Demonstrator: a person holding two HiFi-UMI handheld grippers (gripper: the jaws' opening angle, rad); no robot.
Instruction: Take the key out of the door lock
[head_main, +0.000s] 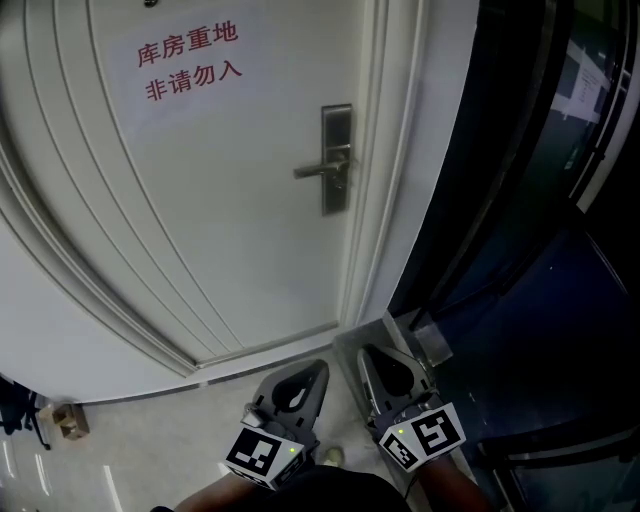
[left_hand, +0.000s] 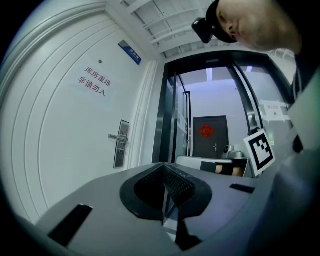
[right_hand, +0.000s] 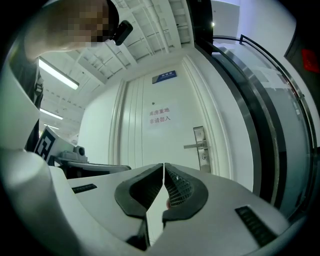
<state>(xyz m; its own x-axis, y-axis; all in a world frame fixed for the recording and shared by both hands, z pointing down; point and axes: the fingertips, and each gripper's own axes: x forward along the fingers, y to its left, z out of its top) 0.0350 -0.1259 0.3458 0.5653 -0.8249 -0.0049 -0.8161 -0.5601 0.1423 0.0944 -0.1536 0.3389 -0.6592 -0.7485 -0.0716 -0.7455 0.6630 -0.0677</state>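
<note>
A white door (head_main: 230, 200) carries a silver lock plate (head_main: 337, 158) with a lever handle (head_main: 318, 170) at its right side. The key is too small to make out at the lock. Both grippers hang low, well short of the door and apart from the lock. My left gripper (head_main: 315, 370) is shut with nothing between its jaws, and my right gripper (head_main: 368, 355) beside it is shut and empty too. In the left gripper view the lock plate (left_hand: 120, 144) lies far beyond the closed left gripper (left_hand: 162, 166). The right gripper view shows the lock plate (right_hand: 201, 147) above and right of the right gripper (right_hand: 163, 165).
Red characters (head_main: 188, 62) are printed on the door. A white door frame (head_main: 385, 200) borders the lock side, with dark glass panels (head_main: 540, 200) to its right. A small brown object (head_main: 68, 420) lies on the floor at the lower left. A dark door (left_hand: 210, 134) stands far off.
</note>
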